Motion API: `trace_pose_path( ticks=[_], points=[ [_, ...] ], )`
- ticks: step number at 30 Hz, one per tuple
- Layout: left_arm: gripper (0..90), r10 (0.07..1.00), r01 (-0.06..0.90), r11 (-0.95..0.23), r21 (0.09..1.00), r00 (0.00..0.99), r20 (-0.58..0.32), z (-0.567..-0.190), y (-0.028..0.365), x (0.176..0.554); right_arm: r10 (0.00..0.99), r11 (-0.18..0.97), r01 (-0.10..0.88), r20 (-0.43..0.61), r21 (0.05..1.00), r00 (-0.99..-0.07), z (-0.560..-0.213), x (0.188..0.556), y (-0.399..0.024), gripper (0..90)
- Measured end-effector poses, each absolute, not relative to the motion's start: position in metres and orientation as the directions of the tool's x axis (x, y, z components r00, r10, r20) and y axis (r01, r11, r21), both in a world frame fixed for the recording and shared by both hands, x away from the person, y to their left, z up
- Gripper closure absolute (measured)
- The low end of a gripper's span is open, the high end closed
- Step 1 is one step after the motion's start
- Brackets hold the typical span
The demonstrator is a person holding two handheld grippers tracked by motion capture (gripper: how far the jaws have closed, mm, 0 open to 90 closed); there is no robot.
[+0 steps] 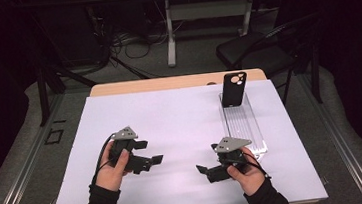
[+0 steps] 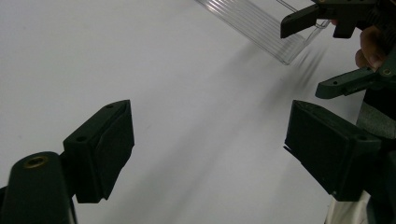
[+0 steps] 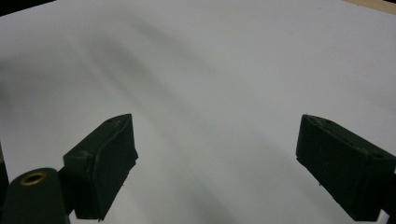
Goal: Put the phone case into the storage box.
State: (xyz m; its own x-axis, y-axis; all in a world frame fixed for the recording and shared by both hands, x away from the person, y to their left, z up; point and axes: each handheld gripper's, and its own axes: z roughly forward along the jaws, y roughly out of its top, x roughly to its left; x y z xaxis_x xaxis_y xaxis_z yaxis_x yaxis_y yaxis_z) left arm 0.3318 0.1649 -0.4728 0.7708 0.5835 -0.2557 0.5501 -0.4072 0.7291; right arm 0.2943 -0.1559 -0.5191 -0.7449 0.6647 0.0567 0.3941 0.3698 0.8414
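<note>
Both your grippers hover over the white table cover (image 1: 172, 133) with nothing in them: the left gripper (image 1: 155, 160) has its jaws spread wide and pointing toward the middle, and the right gripper (image 1: 201, 170) is spread wide too, facing it. The thing nearest your reach is the black phone case (image 1: 233, 89), which stands upright at the far end of the clear ribbed tray (image 1: 244, 126) — well apart from both tools, on your right side. The right gripper sits just beside the tray's near end (image 2: 285, 51), so it looks the better one to go. Keep the jaws wide, approach along the tray, and take the case by its side edges — low enough that it does not tip over.
</note>
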Motion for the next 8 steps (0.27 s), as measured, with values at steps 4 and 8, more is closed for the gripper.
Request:
trace_pose_path(
  ticks=[4,8],
  points=[
    [15.9,0.582,0.553,-0.414,0.722,0.771,-0.257,-0.474,0.1632,0.3322,0.663,0.383,0.402,0.056,0.832,-0.747,-0.5216,0.295,-0.156,11.3],
    [15.9,0.582,0.554,-0.416,0.721,0.772,-0.257,-0.4743,0.1632,0.3334,0.661,0.391,0.407,0.056,0.826,-0.748,-0.5233,0.2949,-0.1553,11.3]
  ],
)
